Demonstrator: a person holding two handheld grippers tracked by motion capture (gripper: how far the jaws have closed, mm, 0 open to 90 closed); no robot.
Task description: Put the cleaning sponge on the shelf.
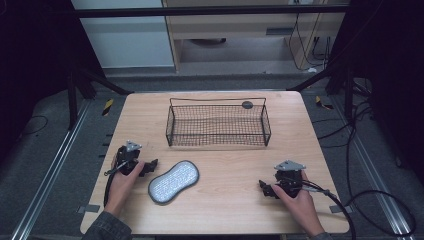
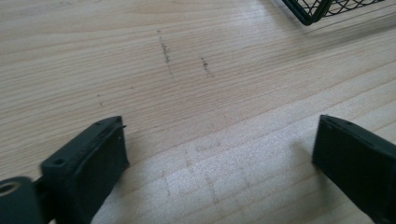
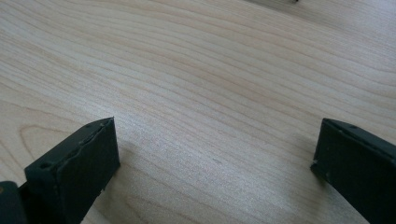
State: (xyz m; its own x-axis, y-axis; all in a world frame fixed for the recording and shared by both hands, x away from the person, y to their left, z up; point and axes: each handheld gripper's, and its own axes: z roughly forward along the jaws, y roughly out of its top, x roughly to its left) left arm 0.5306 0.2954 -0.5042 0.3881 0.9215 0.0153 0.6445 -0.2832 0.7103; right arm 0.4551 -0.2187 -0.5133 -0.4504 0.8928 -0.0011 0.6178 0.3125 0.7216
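From above, the grey pad (image 1: 173,181) is lying just beside the left gripper (image 1: 151,165); both gripper views are showing jaws apart over bare bench (image 2: 196,93)

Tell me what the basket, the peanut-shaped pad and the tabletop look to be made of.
Basket: thin black wire mesh, likely coated metal; you see through its walls. Pad: dark rim around a pale speckled face, perhaps a sponge or scrubber; material unclear. Tabletop: light wood-grain surface with a slight sheen, possibly laminate.
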